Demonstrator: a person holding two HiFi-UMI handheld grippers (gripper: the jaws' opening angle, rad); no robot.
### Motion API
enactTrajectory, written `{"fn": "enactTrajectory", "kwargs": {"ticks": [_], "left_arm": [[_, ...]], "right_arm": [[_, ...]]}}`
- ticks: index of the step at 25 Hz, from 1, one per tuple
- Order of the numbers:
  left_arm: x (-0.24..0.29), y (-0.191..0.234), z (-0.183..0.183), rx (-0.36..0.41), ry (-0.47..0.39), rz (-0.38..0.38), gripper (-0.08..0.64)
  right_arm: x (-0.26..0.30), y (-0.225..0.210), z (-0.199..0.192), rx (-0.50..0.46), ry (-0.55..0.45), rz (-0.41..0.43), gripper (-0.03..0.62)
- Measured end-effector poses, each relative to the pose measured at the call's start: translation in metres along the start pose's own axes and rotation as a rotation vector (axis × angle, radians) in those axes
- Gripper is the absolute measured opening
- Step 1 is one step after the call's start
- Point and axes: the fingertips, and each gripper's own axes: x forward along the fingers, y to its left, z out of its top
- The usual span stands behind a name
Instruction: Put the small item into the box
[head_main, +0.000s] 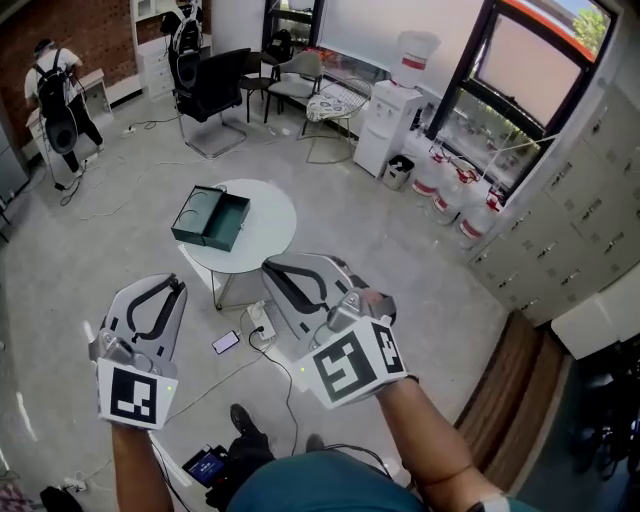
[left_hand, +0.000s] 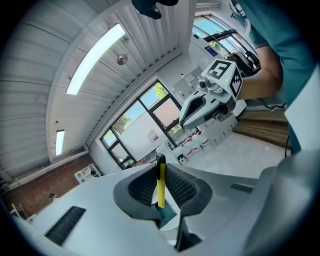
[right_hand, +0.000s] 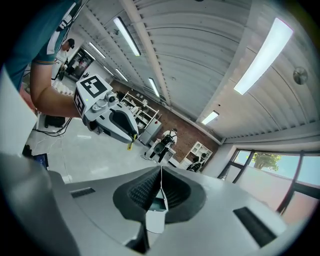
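while both grippers hang in the air on the near side of the round white table (head_main: 272, 212), the left gripper (head_main: 176, 288) has its jaws closed narrow on the small item, a yellow stick (left_hand: 160, 186) with a black cap. it stands pinched between the ribbed pads and its capped end reaches just past the jaw tips. the left gripper view shows this grip plainly, and the right gripper view catches a bit of yellow jutting from the nose of that same tool. the right gripper (right_hand: 160, 172) is beside the left one and a little nearer the table. its jaws are pressed together with only a thin seam between them, and nothing is caught there. the dark green box (head_main: 211, 218) sits on the left part of the table with its lid swung open beside it, well apart from both grippers and from the stick. a sliver of the box and the table shows through the gap below the jaws in each gripper view. on the grey floor near the table's foot lie a phone (head_main: 226, 342) and a white power strip (head_main: 258, 322) with cables trailing off. farther back a water dispenser (head_main: 392, 125) stands by the window, with water bottles (head_main: 455, 205) lined up just beside it. a black office chair (head_main: 215, 85) and two people wearing backpacks (head_main: 55, 100) are at the far end.
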Motion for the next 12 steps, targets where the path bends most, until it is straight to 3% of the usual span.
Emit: {"fn": "enactTrajectory", "kwargs": {"ticks": [12], "left_arm": [[0.053, 0.065, -0.06, -0.005, -0.065, -0.084, 0.066]], "right_arm": [[0.088, -0.021, -0.006, 0.03, 0.078, -0.067, 0.038]]}}
